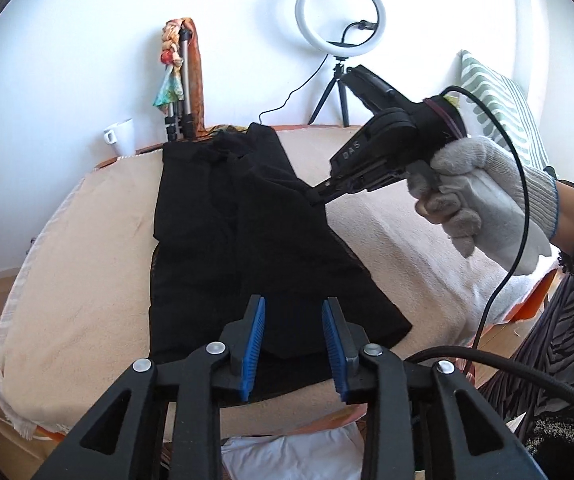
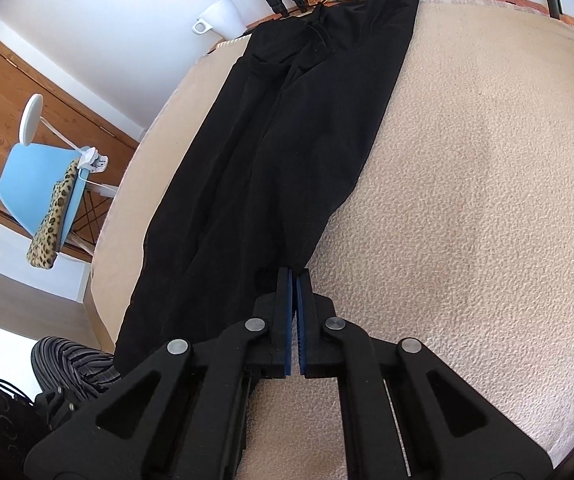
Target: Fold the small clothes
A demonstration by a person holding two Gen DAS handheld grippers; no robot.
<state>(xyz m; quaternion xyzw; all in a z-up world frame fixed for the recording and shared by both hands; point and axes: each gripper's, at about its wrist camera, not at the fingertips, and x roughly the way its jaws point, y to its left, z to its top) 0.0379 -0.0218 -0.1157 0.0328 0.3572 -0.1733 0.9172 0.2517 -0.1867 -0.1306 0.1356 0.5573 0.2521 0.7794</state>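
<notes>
Bright, even daylight; sharp, fisheye-warped edges.

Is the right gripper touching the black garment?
Touching. In the right wrist view, the right gripper has its blue pads shut on the edge of the black garment; the left wrist view shows its tips pinching the fabric too.

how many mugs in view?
1. A white mug stands at the far left edge of the table, by the wall, left of the black garment. Others may be out of frame.
</notes>
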